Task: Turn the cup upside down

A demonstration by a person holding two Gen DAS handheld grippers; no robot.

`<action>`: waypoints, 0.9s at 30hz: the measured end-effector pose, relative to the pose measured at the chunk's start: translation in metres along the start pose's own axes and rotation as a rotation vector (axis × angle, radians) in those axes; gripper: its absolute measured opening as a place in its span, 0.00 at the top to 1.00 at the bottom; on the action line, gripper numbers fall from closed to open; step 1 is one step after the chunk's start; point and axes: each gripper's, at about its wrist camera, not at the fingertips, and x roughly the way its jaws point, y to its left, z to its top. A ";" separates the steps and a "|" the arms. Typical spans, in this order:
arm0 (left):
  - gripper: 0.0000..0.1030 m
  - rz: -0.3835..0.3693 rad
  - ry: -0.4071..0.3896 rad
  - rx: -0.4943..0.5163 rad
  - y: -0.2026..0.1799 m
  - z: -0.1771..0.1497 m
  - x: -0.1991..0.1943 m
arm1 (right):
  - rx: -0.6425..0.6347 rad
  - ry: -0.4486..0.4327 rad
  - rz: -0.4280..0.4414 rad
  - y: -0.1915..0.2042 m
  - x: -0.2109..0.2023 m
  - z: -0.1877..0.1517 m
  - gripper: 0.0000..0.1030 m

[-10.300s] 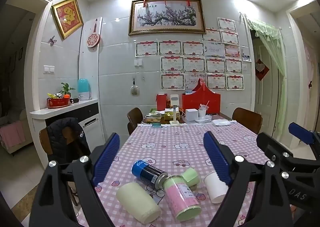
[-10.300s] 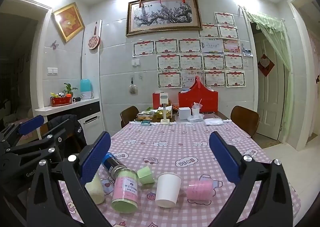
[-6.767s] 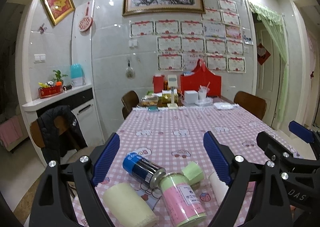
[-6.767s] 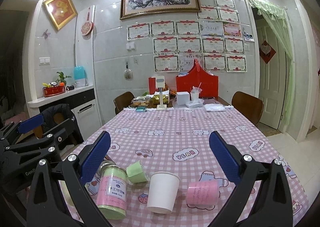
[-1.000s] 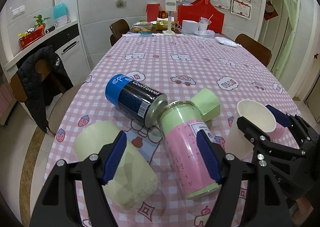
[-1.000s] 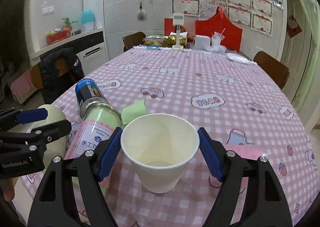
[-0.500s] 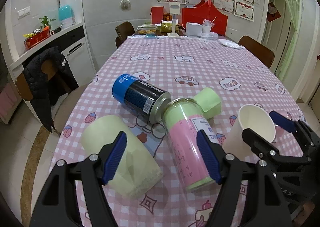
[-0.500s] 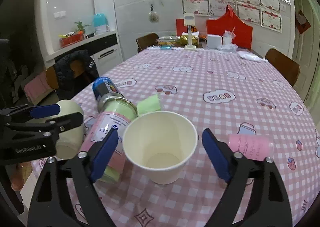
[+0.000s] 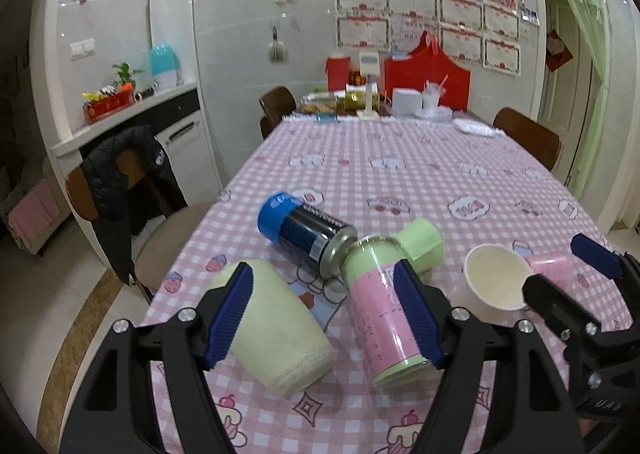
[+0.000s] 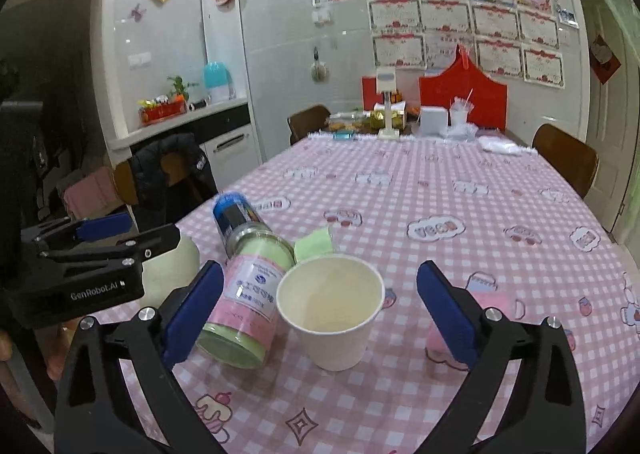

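A white paper cup (image 10: 331, 310) stands upright and empty on the pink checked tablecloth; it also shows in the left wrist view (image 9: 496, 282). My right gripper (image 10: 320, 310) is open, its blue pads wide on either side of the cup and clear of it. My left gripper (image 9: 326, 314) is open above a pale yellow cup (image 9: 276, 330) lying on its side and a pink-and-green can (image 9: 384, 314). The left gripper also shows at the left edge of the right wrist view (image 10: 100, 246).
A blue-capped dark can (image 9: 304, 230) and a small green cup (image 9: 424, 242) lie behind the pink can. A pink cup (image 10: 492, 310) lies on its side right of the paper cup. Chairs stand around the table; boxes and red bags (image 9: 424, 73) fill its far end.
My right gripper has opened wider and drawn back a little from the paper cup, which stays upright on the table. My left gripper has tilted up and back slightly.
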 end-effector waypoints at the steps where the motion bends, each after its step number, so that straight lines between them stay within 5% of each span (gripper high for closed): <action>1: 0.30 0.000 -0.013 -0.002 0.001 0.000 -0.005 | -0.005 -0.017 -0.002 0.002 -0.005 0.002 0.09; 5: 0.30 0.015 -0.076 -0.012 0.002 -0.001 -0.028 | -0.014 -0.059 -0.015 0.007 -0.021 0.007 0.08; 9: 0.19 0.040 -0.134 -0.024 0.007 -0.002 -0.049 | -0.029 -0.108 -0.036 0.016 -0.037 0.010 0.08; 27: 0.19 0.016 -0.304 -0.045 0.018 -0.002 -0.110 | -0.064 -0.249 -0.092 0.045 -0.085 0.021 0.08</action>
